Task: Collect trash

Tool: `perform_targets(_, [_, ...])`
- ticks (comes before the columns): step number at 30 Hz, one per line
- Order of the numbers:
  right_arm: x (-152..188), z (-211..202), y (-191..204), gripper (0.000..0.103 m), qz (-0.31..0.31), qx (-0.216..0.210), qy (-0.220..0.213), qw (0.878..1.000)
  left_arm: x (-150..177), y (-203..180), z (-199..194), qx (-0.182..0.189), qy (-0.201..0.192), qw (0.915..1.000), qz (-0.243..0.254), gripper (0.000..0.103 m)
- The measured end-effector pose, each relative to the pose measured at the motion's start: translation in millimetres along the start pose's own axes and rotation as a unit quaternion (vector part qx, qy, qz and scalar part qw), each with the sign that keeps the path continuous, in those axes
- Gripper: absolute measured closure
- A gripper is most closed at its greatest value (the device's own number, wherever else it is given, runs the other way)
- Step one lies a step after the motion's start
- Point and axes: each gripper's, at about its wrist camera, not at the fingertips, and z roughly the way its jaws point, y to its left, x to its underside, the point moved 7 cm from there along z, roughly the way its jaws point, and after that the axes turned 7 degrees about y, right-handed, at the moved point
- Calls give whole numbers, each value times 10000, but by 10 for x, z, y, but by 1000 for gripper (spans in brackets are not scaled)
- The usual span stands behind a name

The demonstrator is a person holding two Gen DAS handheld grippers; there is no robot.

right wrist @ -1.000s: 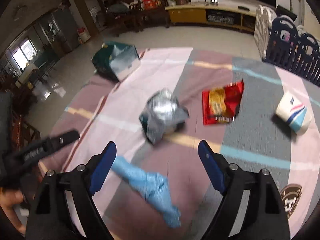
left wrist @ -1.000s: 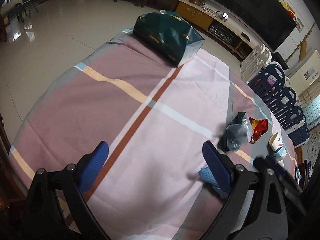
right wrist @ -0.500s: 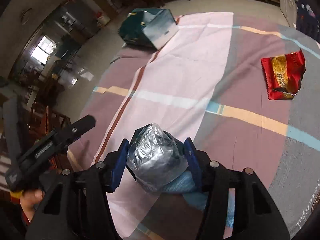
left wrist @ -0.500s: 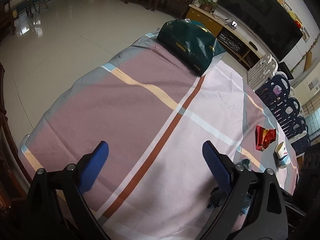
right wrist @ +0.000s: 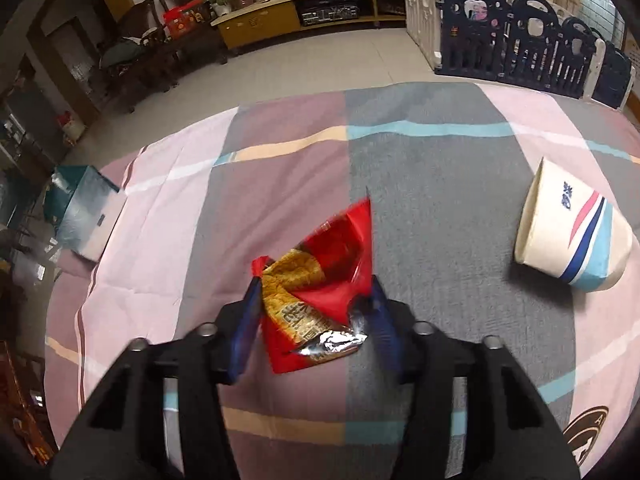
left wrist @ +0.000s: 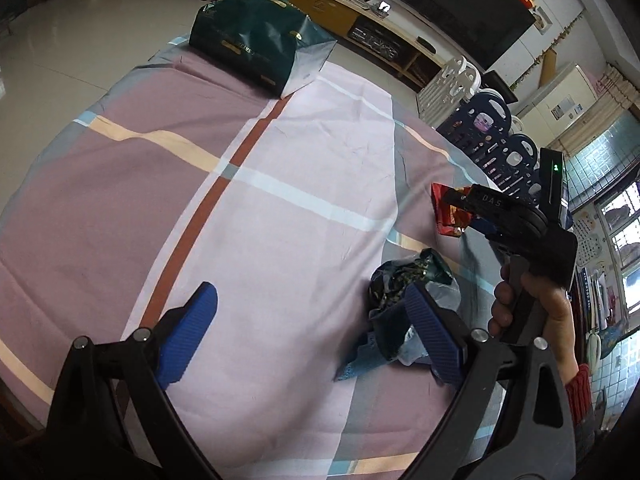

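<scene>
My right gripper [right wrist: 314,316] is shut on a red snack wrapper [right wrist: 320,276], crumpled between its blue pads just above the table; it also shows in the left wrist view [left wrist: 450,216]. A dark crumpled foil bag [left wrist: 404,284] and a blue rag [left wrist: 360,364] lie on the cloth beside my left gripper's right finger. My left gripper [left wrist: 308,332] is open and empty above the tablecloth. A white paper cup [right wrist: 572,236] lies on its side to the right. A dark green bag [left wrist: 256,40] lies open at the table's far end.
The table is covered by a striped pink and grey cloth [left wrist: 280,160]. A navy and white playpen fence [right wrist: 520,40] stands beyond the table's far right edge. A TV cabinet [right wrist: 304,12] and dark chairs [right wrist: 136,52] stand across the floor.
My right gripper let go of the foil bag, moved right and closed on the red wrapper. The foil bag now lies on the cloth by my left gripper.
</scene>
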Motion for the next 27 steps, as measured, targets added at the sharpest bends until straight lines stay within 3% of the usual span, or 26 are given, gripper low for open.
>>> perform_targets(1, [51,-16,84,69,-153,-66,-30,9999,-1,17,1,-77,-25,10000,-20,9])
perform_targets(3, [208,-65,259,71,-450,-232,47,9987,-19,98,0,-219,-60,9996,-168,9])
perform_targets(5, [459,-152,410,72,-569,-681,306,9956,-37,194,-7,-241,-65,9990,-380,9])
perform_targets(9, [981,-322,736,72,-1049,-1123,716,9855,-68,237,-32,-26,-61,9986,-520,9])
perform_targets(11, [1059,-456,721,72,-983,-1104,588,9873,-71,162,-61,112,-127,9991,-381,9])
perform_targets(15, [1064,-862,282,72,-354,-750,-115,9965,-33,-99,-25,493,-42,9987,101,8])
perform_targets(20, [1237,-1246,-199,72,347,-804,-526,9948,53,-358,215,457,247,9965,660,9])
perform_targets(21, [1308,-1319,-262,72,409,-764,-565,9946,48,-388,227,490,204,9961,707,18])
perform_targets(22, [1365,-1364,-294,72,461,-742,-591,9944,49,-421,236,531,178,9954,782,39])
perform_targets(23, [1434,-1413,-322,72,519,-732,-609,9941,67,-463,245,627,214,9937,903,47])
perform_targets(27, [1754,-1667,-448,72,840,-798,-646,9912,120,-528,171,630,78,9915,1139,60])
